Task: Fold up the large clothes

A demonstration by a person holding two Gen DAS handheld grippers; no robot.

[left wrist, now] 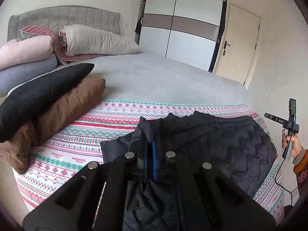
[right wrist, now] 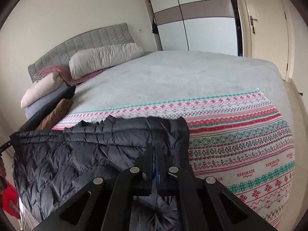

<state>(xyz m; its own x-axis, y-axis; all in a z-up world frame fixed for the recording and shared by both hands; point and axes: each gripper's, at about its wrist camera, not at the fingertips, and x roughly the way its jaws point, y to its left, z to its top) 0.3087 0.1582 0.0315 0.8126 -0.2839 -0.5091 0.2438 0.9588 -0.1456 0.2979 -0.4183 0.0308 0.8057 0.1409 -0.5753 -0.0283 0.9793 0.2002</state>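
**Op:** At the near edge of the bed, both tools are pinched on cloth. My left gripper (left wrist: 150, 154) has its jaws together on a raised ridge of the dark quilted jacket (left wrist: 231, 144). My right gripper (right wrist: 155, 157) is drawn together at the jacket's other side; I think a fold is caught between the pads, though the view there is too dark to be sure.

**Log:** Where does the jacket lie?

**Op:** On the patterned blanket (right wrist: 240, 144) at the foot of the grey bed (right wrist: 173, 77), with its near part hanging towards me over the edge.

**Log:** Risks?

**Op:** As I judge it:
- The shell looks slick and puffy, so a thin pinch could slide out mid-lift and drop one side.
- The overhang may drag the whole garment off the bed if either grip lets go.
- Uneven lifting would skew the fold.
- The blanket may ruck up if the jacket is dragged across it.

**Log:** Counts?

**Op:**
- Jacket: one.
- Grippers: two.
- Patterned blanket: one.
- Long cushions at the left side: one black cushion (left wrist: 38, 96), one brown cushion (left wrist: 57, 113).
- Folded bedding by the headboard (left wrist: 63, 17): a pile; I count about four pieces.
- Wardrobe (left wrist: 182, 23): one.
- Door (left wrist: 240, 44): one.
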